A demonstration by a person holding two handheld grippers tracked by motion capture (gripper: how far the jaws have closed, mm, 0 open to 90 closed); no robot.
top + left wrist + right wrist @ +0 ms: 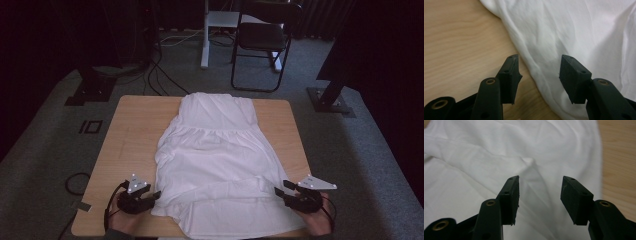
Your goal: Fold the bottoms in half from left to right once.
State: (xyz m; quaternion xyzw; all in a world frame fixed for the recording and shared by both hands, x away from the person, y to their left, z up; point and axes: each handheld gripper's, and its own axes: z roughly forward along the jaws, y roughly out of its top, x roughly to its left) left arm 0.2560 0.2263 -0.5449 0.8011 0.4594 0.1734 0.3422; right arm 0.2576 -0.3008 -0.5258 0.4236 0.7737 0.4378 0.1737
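While the white dress (215, 160) lies spread flat on the wooden tabletop (135, 135), with its bottom end near the person, both tongs sit low at its two near sides. The left tongs (152, 196) are apart, and the left gripper view shows the edge of the cloth lying between the jaws, but they do not press on it. The right tongs (278, 191) are apart too, over a small bump in the cloth, and hold nothing. I think the next job is to pinch the dress at both sides. It could go wrong if a jaw slides over the thin cloth and grabs only air. It could also grab just the top layer, so the dress bunches up. If one side pulls harder, the dress may slip off the tabletop.
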